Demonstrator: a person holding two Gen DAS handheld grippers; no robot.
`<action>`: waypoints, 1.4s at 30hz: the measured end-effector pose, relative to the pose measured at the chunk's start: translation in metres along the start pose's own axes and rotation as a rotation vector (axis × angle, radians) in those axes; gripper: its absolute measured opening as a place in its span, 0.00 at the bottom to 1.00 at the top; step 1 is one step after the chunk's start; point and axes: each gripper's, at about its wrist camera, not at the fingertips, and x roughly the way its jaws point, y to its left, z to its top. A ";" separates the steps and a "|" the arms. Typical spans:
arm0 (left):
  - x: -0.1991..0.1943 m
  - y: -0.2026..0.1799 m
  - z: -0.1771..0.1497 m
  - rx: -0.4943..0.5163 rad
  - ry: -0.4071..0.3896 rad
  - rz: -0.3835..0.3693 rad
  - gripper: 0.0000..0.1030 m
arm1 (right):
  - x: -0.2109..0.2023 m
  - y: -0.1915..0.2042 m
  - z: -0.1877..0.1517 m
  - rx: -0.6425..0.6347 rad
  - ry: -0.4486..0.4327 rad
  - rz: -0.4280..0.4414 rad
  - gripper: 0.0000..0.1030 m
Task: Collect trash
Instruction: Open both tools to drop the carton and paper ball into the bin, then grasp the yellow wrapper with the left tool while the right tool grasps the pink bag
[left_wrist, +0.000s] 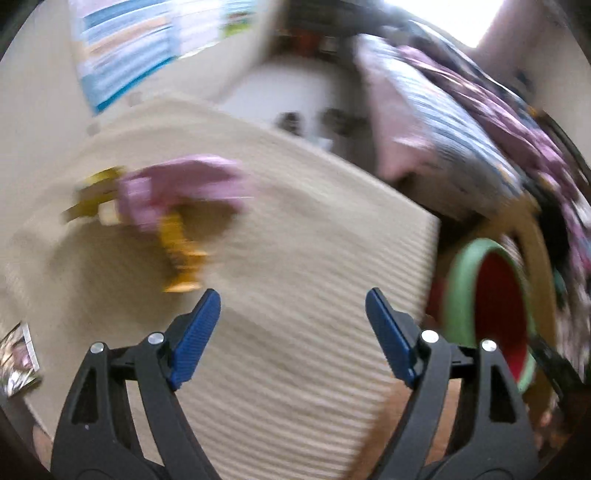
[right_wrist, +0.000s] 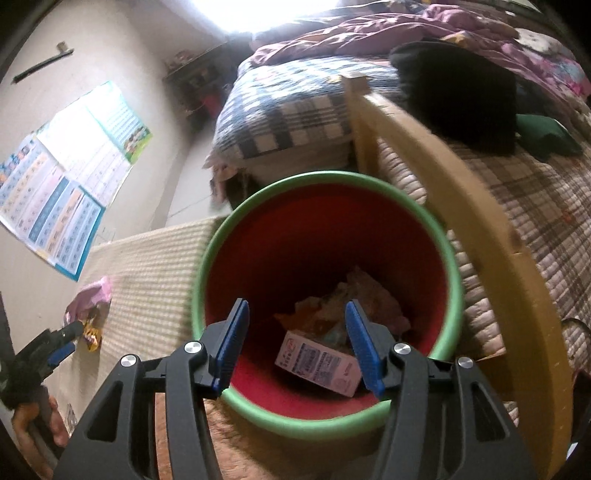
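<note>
Risk: wrappers (left_wrist: 173, 206) bunch and slip from left gripper (left_wrist: 291, 332) | both grippers released, empty | right gripper (right_wrist: 295, 347) over bin (right_wrist: 456, 280)

Below our right gripper (right_wrist: 295, 341): the red, green-rimmed round bin (right_wrist: 325, 184) gapes open, with litter only at its bottom.
Right: the yellow wooden bed rail (right_wrist: 461, 206) blocks us.
Under our left gripper (left_wrist: 293, 332): bare ribbed beige mat (left_wrist: 295, 229); pink and yellow wrappers (left_wrist: 173, 192) lie ahead-left.
</note>
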 end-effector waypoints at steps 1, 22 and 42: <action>0.003 0.013 0.002 -0.027 0.001 0.028 0.74 | 0.001 0.005 -0.002 -0.011 0.004 0.003 0.52; 0.011 0.079 -0.009 -0.077 0.049 0.027 0.16 | 0.012 0.062 -0.015 -0.156 0.062 0.010 0.52; -0.028 0.120 -0.109 -0.122 0.144 -0.072 0.16 | 0.101 0.328 -0.049 -0.540 0.239 0.278 0.72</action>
